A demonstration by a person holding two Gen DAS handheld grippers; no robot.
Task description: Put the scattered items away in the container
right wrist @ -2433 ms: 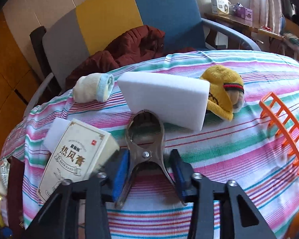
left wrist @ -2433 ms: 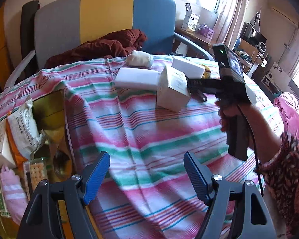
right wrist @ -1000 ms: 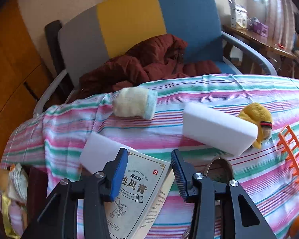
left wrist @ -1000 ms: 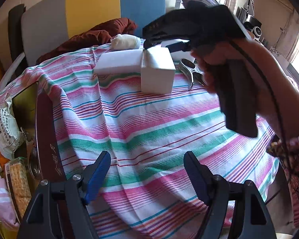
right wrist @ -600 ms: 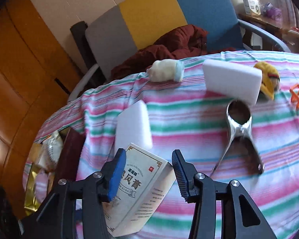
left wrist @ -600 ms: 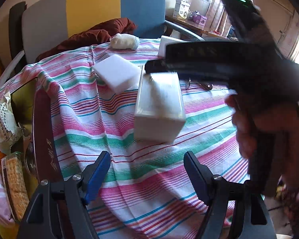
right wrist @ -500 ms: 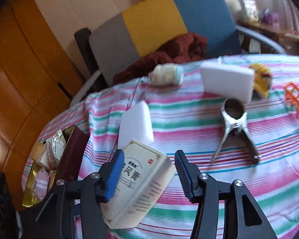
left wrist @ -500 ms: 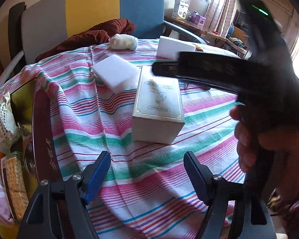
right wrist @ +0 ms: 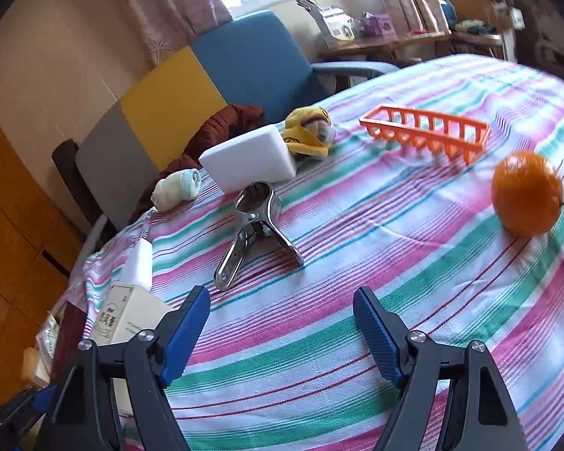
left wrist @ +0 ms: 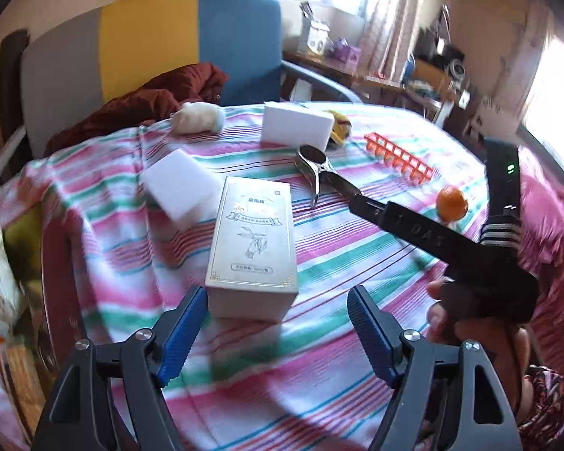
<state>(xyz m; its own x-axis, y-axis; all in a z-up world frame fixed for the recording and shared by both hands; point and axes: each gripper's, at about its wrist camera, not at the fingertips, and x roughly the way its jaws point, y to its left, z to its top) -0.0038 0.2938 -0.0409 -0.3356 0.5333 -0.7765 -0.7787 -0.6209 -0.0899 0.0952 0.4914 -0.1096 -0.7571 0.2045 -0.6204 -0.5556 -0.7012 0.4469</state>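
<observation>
A round counter draped in a pink, green and white striped cloth holds the scattered items. The left gripper hovers over its near edge with jaws wide apart and nothing between them; a cream carton printed with Chinese characters lies flat just ahead of its blue pads. A white foam block lies just beside the carton's far left corner, whether touching it cannot be told. A second, larger white block stands farther back, with a yellow knitted hat close against its far right side. A rolled pale sock lies near the far edge, next to a dark red jacket heaped on a grey, yellow and blue chair. A steel clamp lies open-handled near the middle of the cloth. The orange plastic basket sits well apart to the right, and an orange rests on the cloth nearer than the basket. The right gripper, held in a person's hand, points over bare cloth; its jaws are opening and nothing is between them. Bags and packets crowd the left edge below the counter.
</observation>
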